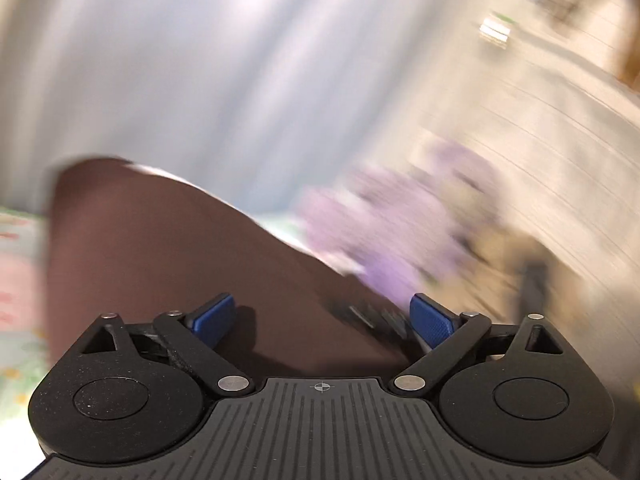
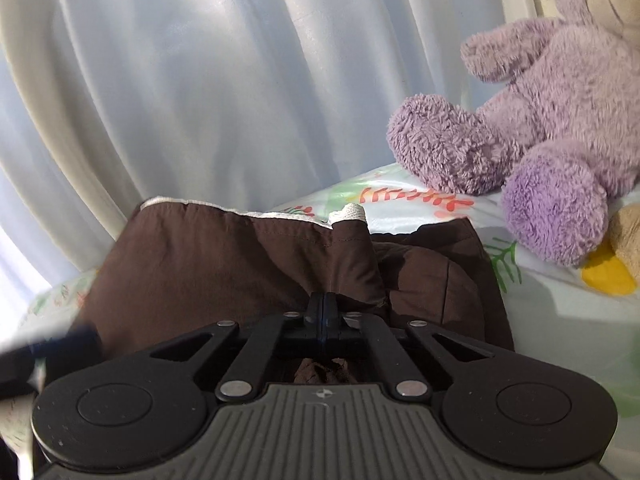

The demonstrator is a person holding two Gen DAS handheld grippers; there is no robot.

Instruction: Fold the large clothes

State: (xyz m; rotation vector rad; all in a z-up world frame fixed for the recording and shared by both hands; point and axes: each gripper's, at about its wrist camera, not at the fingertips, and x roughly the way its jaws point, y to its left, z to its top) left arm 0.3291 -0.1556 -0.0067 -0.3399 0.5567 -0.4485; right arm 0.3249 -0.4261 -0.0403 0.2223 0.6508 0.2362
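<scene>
the dark brown woven cotton garment with a pale cream inner band [image 2: 240, 264] lies on a bed covered by a white floral-print sheet [image 2: 540, 312], in front of a pale blue-white pleated curtain [image 2: 200, 80]. the right tool [image 2: 325, 312] is clamped on a bunched fold of the brown cloth, fingers pressed together with fabric puckered behind them. the left tool [image 1: 320, 320] stands apart, its blue pads [image 1: 430, 324] wide and holding nothing, poised just over the brown cloth [image 1: 160, 260]; that view is heavily blurred.

the cloth looks light, soft and limp, so it will likely sag and crease wherever it is not held. the stitched band edge at the top seems the firmest place to pinch, at a corner well apart from the right tool, so the span can be drawn taut.

no containers show. a fluffy lilac plush bear [image 2: 540, 120] sits on the sheet just beside the garment, near enough to catch a swung edge.
</scene>
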